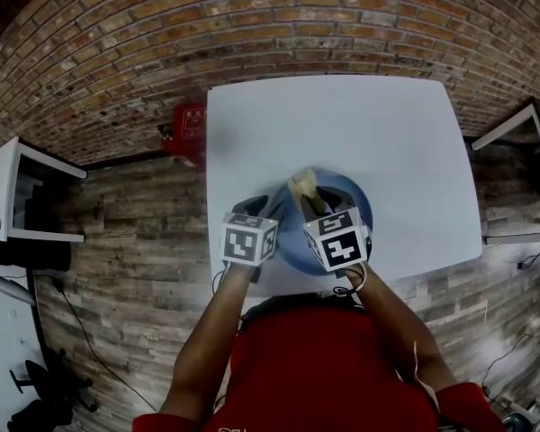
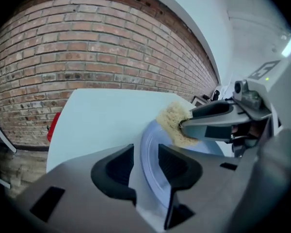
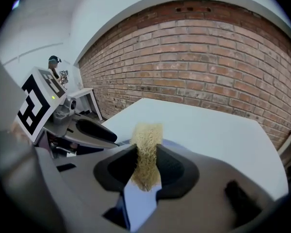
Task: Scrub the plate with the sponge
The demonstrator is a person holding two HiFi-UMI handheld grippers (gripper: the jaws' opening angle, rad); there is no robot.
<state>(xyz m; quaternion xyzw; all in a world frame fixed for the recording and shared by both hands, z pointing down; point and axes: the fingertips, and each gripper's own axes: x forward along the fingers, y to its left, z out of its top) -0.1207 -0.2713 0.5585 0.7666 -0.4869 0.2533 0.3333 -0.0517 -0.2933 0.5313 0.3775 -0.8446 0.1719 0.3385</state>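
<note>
A blue plate [image 1: 361,207] lies on the white table [image 1: 342,124] near its front edge. My right gripper [image 1: 310,201] is shut on a beige fibrous sponge [image 1: 303,184], which hangs over the plate's left part; whether it touches the plate I cannot tell. In the right gripper view the sponge [image 3: 146,149] stands pinched upright between the jaws, with the plate [image 3: 136,203] below. My left gripper [image 1: 268,207] hangs at the plate's left edge. Its jaws stand open in the left gripper view, with the plate's rim [image 2: 153,152] showing in the gap and the sponge [image 2: 174,123] beyond.
A brick wall rises behind the table. A red extinguisher [image 1: 187,129] stands on the wooden floor by the table's far left corner. A white desk [image 1: 4,187] is at the left and another white table [image 1: 513,124] at the right.
</note>
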